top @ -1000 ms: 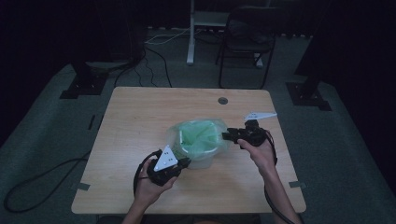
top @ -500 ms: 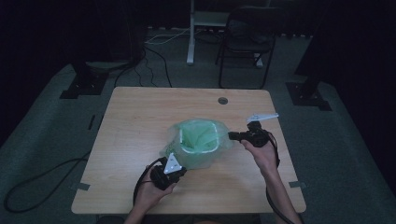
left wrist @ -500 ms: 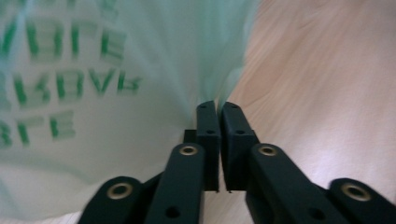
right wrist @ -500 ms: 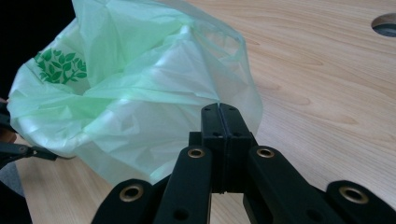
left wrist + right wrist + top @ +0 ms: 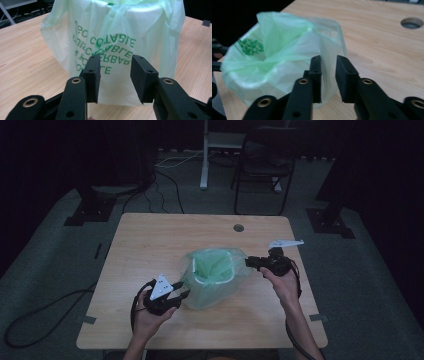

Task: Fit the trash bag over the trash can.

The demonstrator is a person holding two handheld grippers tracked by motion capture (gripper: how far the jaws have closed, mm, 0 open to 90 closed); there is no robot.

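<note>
Black jaws of the left gripper (image 5: 181,290) have just been opening and stand apart, nothing gripped, just before the pale green plastic bag (image 5: 117,45) lining a small white bin mid-table. Right gripper (image 5: 328,75), also just opening, stands narrow beside the bag's rim on the light wooden table (image 5: 150,240).

High view overlooks the dim table (image 5: 150,245); gripper views seemingly share the bag (image 5: 120,37).

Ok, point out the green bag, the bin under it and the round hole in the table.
green bag (image 5: 112,47), left gripper view, on its printed side.
bin (image 5: 212,281), high view, on its white rim.
round hole (image 5: 411,23), right gripper view, on its dark middle.
</note>
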